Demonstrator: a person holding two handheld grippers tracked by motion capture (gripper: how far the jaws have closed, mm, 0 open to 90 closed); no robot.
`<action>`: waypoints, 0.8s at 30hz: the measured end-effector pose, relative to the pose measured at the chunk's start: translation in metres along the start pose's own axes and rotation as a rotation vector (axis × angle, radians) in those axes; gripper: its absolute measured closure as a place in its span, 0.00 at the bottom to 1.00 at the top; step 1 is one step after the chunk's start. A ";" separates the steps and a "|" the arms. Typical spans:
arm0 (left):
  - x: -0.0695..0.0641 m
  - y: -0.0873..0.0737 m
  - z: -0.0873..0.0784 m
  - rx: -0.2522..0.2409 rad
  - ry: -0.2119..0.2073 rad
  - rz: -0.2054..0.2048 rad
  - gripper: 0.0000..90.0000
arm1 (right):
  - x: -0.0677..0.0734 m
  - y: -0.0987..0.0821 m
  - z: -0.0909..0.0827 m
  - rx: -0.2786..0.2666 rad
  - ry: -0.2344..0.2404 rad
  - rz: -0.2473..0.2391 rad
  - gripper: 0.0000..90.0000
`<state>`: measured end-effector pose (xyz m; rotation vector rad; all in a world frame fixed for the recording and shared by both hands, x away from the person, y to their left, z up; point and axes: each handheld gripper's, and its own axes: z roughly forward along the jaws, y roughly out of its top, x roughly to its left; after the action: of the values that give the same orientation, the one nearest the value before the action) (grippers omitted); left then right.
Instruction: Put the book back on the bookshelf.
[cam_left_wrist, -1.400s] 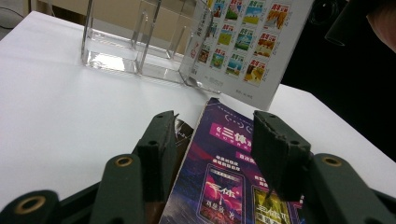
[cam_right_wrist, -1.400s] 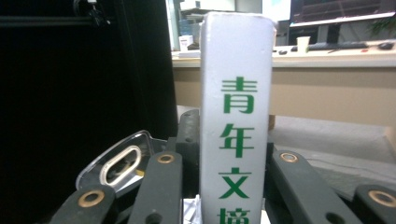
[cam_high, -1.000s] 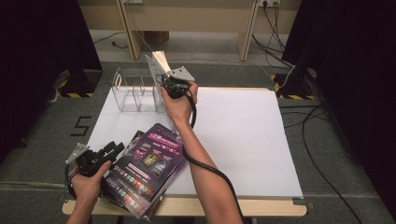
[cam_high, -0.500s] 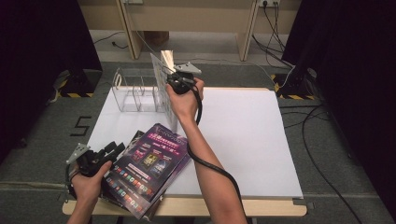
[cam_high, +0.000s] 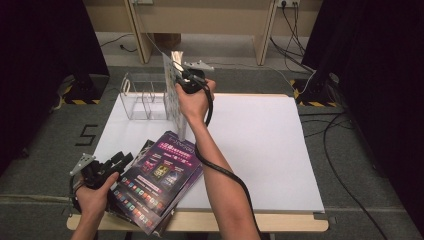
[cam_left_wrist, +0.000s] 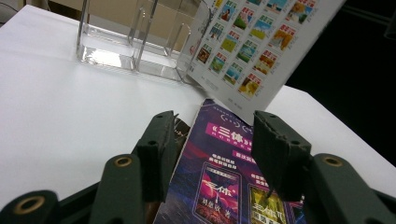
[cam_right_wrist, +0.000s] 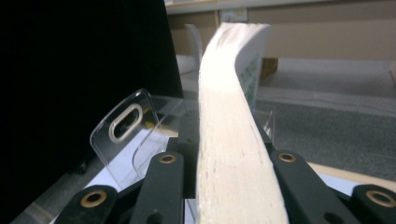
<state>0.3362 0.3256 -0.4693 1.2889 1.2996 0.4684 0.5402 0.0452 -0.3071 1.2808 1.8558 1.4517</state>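
Book (cam_right_wrist: 229, 140) upright, clenched in right claw (cam_high: 181, 75), seemingly above clear rack (cam_high: 145, 95); left claw (cam_left_wrist: 210, 154) released

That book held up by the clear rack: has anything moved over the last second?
The right hand-held gripper shifted slightly right, tipping the book upright beside the clear rack; its jaws have just been closing on it. The left hand-held gripper and the purple book kept still.

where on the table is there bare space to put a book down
The whole right half of the white table, right of the right forearm, is bare. A smaller free patch lies between the clear rack and the purple book. The near-left corner is crowded by that book and the left tongs.
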 end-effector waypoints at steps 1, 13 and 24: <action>0.000 0.000 0.000 0.001 -0.002 0.000 0.54 | 0.002 0.000 0.002 -0.010 -0.003 -0.009 0.83; 0.002 0.001 -0.002 -0.003 0.005 0.004 0.54 | 0.007 -0.008 0.030 -0.066 -0.056 -0.096 0.82; -0.004 -0.001 0.002 0.008 0.000 0.033 0.54 | -0.002 -0.011 0.009 -0.058 -0.015 -0.104 0.64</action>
<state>0.3362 0.3207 -0.4690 1.3186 1.2832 0.4865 0.5441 0.0474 -0.3209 1.1469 1.8287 1.4272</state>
